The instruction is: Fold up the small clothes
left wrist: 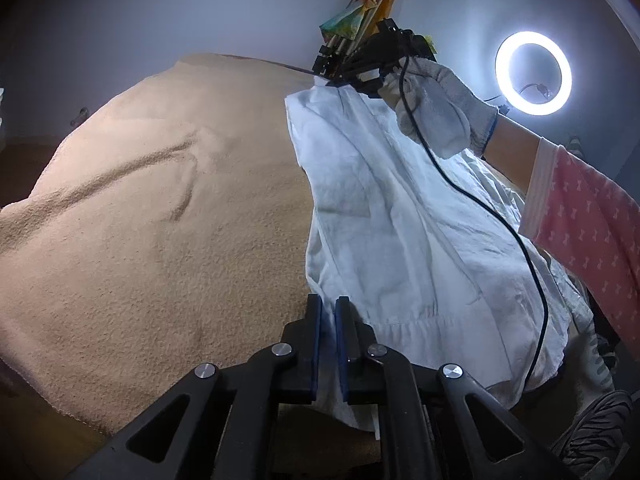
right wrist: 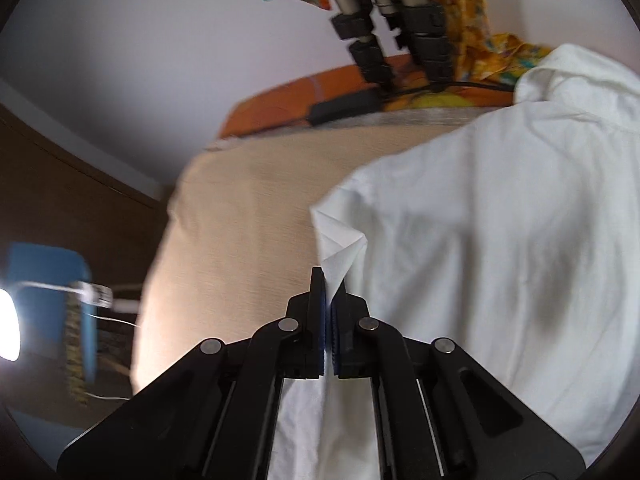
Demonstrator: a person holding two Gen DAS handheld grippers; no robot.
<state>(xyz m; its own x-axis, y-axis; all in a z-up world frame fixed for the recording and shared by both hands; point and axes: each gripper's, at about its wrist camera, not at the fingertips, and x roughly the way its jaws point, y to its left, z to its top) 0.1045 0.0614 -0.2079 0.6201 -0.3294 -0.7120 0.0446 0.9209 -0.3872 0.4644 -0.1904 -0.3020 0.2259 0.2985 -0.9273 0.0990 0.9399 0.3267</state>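
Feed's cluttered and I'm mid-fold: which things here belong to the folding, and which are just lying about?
In the job:
white garment
right gripper, pinching a garment corner
left gripper, at its near edge
tan towel underneath

Lying about:
ring light
tripod legs
colourful cloth
blue stool

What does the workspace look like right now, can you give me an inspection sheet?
Surface: beige blanket, creased.
Job's things: white garment lying on the blanket.
Clutter: nothing seen on the blanket.
Grippers: right gripper shut on a garment corner; left gripper slightly parted, cloth between the jaws.
Cables: black cable trailing over the garment.
Surroundings: ring light lit; tripod draped with a colourful cloth.
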